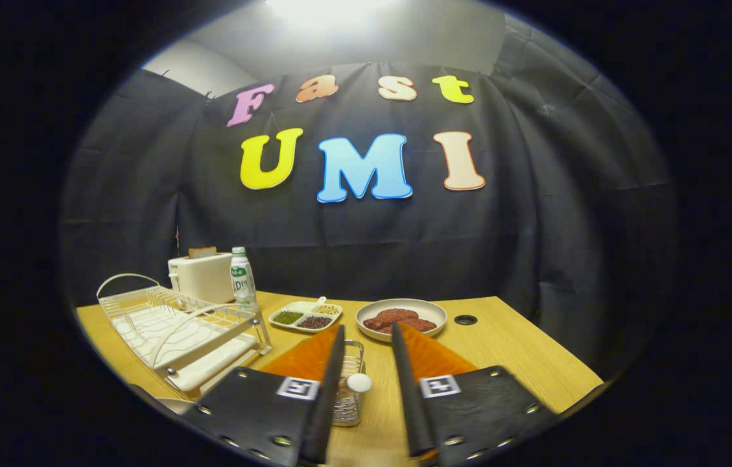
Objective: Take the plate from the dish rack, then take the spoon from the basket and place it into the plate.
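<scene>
Gripper (369, 337): two flat tapering fingers, jaws parted; each dark textured base carries a square fiducial marker and silver screws.

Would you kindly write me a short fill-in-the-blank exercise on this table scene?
1. The gripper has its jaws ____, holding nothing.
2. The spoon stands in the wire ____ between the fingers.
3. The bottle stands right beside the ____.
4. The dish rack sits on the ____.

Missing words: open; basket; toaster; table

Bright overhead glare, sharp centre, fisheye-bent edges.
</scene>
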Available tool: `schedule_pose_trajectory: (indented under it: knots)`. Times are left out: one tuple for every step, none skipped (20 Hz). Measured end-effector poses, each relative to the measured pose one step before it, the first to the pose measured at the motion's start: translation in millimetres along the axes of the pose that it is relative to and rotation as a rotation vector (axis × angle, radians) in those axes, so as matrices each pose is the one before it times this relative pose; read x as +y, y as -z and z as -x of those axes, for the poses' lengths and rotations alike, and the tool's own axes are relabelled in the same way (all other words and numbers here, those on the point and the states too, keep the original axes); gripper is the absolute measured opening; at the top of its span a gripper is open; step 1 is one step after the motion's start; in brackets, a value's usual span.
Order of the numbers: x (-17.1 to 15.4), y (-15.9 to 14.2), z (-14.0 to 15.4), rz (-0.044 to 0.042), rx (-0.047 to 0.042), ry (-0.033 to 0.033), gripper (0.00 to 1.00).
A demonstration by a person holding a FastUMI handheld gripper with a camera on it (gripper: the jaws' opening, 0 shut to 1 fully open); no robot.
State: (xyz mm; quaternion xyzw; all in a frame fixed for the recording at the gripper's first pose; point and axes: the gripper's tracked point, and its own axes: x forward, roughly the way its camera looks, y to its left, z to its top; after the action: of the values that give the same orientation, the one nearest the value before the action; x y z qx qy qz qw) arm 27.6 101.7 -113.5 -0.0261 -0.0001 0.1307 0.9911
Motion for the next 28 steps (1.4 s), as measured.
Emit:
schedule_pose_trajectory:
  knots:
    - [16.00,0.08,0.72,-0.02398,0.02030,-0.03777,0.15]
    - [-3.07,-4.77,3.77,-0.00717,-0.00142,0.02197,0.15]
    - [-1.18,-5.45,-0.58,-0.00099,-0.00148,-0.00379,0.06]
    - [1.21,-1.82,2.68,-0.00640,0.00929,-0.00411,0.06]
    - [0.83,-3.60,2.60,0.00115,0.00626,0.00834,0.06]
    - [1.46,-6.60,1.21,0.00518,-0.00062,0.00132,0.06]
    - [0.57,-5.83,2.46,0.00367,0.00165,0.00572,0.06]
    - [2.25,-6.73,1.93,0.00401,0.00160,-0.00063,0.06]
    - [1.59,-5.34,1.00,0.00581,0.00140,0.00112,0.06]
    - [1.01,-6.98,0.96,0.00699,0.00138,0.00079,0.06]
    - [1.49,-6.67,2.67,0.00502,-0.00049,0.00406,0.06]
    - [1.18,-8.12,2.21,0.00770,-0.00242,0.00245,0.06]
    - [0.82,-9.29,3.13,0.00550,-0.00420,0.00026,0.06]
    - [1.54,-8.87,2.89,0.00212,-0.00281,-0.00220,0.06]
    - [2.28,-8.01,3.99,0.00281,-0.00194,-0.00512,0.06]
    - [0.80,-7.36,3.82,0.00353,0.00000,0.00092,0.06]
    - [0.59,-6.55,2.93,0.00132,-0.00039,-0.00025,0.06]
    - [0.83,-6.45,3.36,0.00204,-0.00217,0.00120,0.06]
    - [1.08,-6.64,4.88,0.00383,-0.00046,0.00121,0.06]
    - [1.60,-6.58,4.53,0.00477,0.00029,0.00097,0.06]
    - [1.55,-5.09,4.57,0.00033,0.00080,-0.00158,0.06]
    - [2.57,-4.75,5.53,-0.00467,0.00290,-0.00411,0.06]
    - [1.29,-3.53,5.75,-0.00617,0.00472,0.00014,0.06]
    - [0.60,-3.39,5.97,-0.00670,0.00321,0.00192,0.06]
    - [1.30,-2.40,5.03,-0.00416,0.00542,-0.00135,0.06]
    - [1.27,-1.26,5.03,-0.00051,0.01077,0.00044,0.06]
    - [1.24,-0.89,5.87,-0.00292,0.00850,0.00013,0.06]
    - [2.59,-1.87,6.13,-0.00478,0.00696,-0.00368,0.06]
